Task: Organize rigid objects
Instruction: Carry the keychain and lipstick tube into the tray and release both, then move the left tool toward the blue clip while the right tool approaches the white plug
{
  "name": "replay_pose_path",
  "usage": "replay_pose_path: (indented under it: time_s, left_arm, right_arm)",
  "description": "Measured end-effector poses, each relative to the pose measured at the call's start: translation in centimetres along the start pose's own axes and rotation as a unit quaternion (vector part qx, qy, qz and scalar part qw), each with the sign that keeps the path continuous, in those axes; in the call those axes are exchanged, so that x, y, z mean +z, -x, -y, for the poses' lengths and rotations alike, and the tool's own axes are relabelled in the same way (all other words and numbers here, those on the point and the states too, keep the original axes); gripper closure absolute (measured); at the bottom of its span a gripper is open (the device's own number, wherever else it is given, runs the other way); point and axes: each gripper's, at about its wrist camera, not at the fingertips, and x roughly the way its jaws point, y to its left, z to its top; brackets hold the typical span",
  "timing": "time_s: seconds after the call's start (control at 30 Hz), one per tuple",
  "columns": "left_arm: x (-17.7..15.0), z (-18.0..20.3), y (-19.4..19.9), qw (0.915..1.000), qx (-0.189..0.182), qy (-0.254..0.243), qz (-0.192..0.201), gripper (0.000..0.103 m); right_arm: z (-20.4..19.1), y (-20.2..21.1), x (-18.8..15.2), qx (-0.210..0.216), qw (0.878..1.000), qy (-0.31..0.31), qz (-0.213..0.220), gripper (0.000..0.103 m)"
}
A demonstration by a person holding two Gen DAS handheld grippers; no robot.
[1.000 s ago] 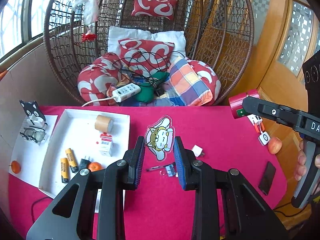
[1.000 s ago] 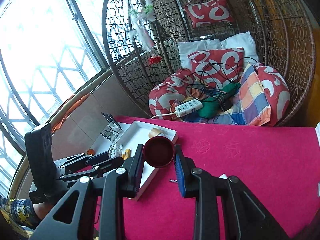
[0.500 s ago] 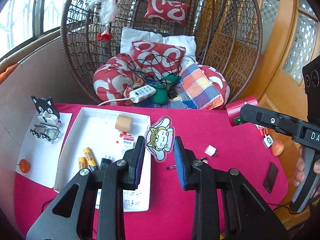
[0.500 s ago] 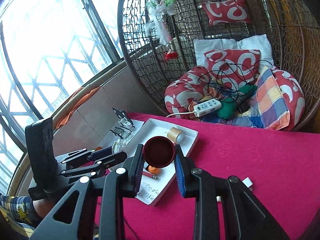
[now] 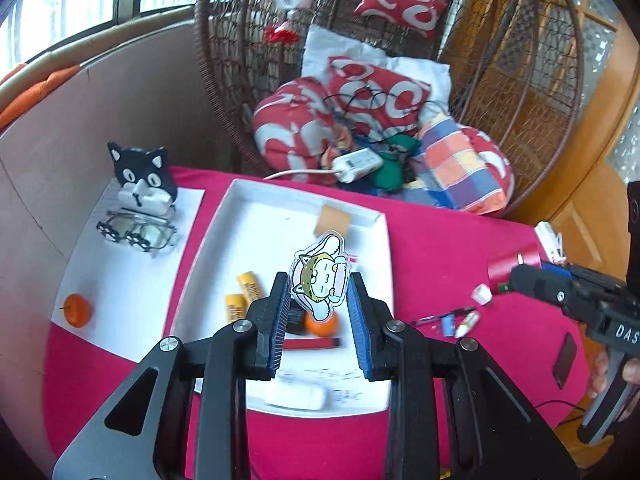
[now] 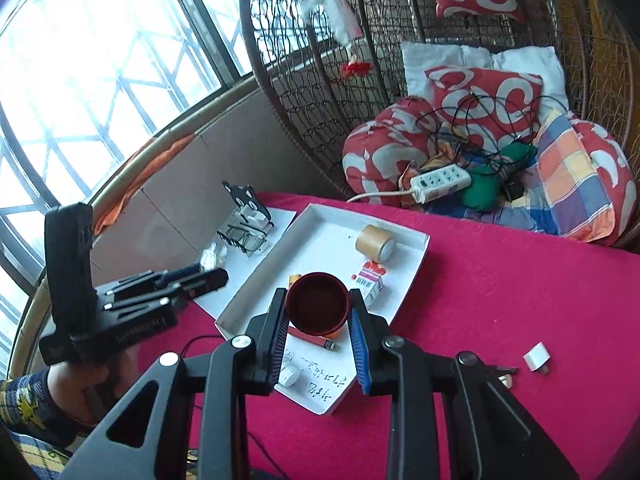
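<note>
So the left gripper [image 5: 319, 306] has a flat cartoon cat sticker [image 5: 320, 276] pinched between its jaws, which are only partly closed since the sticker is fairly wide. It's held upright in the air over the white tray [image 5: 208, 252], above the near half of it.

The right gripper [image 6: 318, 318] is clamped on a dark red cup [image 6: 318, 304], open mouth facing the camera, jaws pressed against both sides of the rim. That one hangs over the near part of the tray [image 6: 416, 264] too.

Inside the tray: a cardboard tape roll [image 5: 335, 220] up by the far edge, two yellow batteries [image 5: 242, 298] toward the left side, a small orange [image 5: 321, 324] with a black charger plug [image 5: 296, 316] right beside it, a red pen [image 5: 312, 344] just in front of those, and a little red-and-white carton [image 6: 370, 282] near the right wall. There's handwriting on the tray floor near the front edge.

Left of the tray there's a white sheet of paper [image 5: 120, 280] with a black cat phone stand [image 5: 142, 178], a pair of glasses [image 5: 136, 232] in front of it, and another small orange [image 5: 78, 310] near the tabletop's left edge.

On the red tabletop [image 5: 440, 248] off to the right of the tray: a white adapter [image 6: 537, 356], a few small pens [image 5: 452, 318] and a dark phone [image 5: 564, 360].
</note>
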Motion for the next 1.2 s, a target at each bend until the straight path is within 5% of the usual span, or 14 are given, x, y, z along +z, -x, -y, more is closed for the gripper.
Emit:
replay_pose_path:
  time_s: [0.43, 0.67, 0.73, 0.77, 0.8, 0.87, 1.2]
  left_arm:
    - [-0.3, -3.5, -10.8, 0.9917, 0.000, -0.032, -0.125, 0.075]
    - [-1.5, -4.0, -12.2, 0.9886, 0.007, -0.029, -0.147, 0.075]
    - [-1.5, -4.2, -12.1, 0.9892, 0.011, -0.024, -0.144, 0.066]
    - [-1.4, -4.3, -12.0, 0.9901, 0.012, -0.021, -0.138, 0.041]
    - [-1.4, -4.5, -11.6, 0.9919, 0.018, -0.014, -0.125, 0.014]
    - [-1.1, -4.8, -10.9, 0.9945, 0.030, -0.005, -0.100, 0.000]
    - [-1.2, -3.9, -8.7, 0.9954, 0.063, 0.022, -0.070, 0.000]
  right_arm:
    - [-1.8, -13.4, -5.0, -0.032, 0.984, 0.015, -0.172, 0.075]
    - [-2.1, -16.5, -5.5, -0.051, 0.978, 0.013, -0.200, 0.074]
    - [-2.1, -16.7, -5.1, -0.056, 0.979, 0.014, -0.194, 0.072]
    - [-2.0, -16.4, -4.9, -0.067, 0.980, 0.018, -0.184, 0.061]
    - [-1.9, -16.5, -4.8, -0.074, 0.981, 0.018, -0.176, 0.034]
    - [-1.7, -16.0, -4.4, -0.090, 0.983, 0.017, -0.157, 0.001]
    - [-0.5, -13.7, -4.2, -0.104, 0.988, 0.008, -0.118, 0.000]
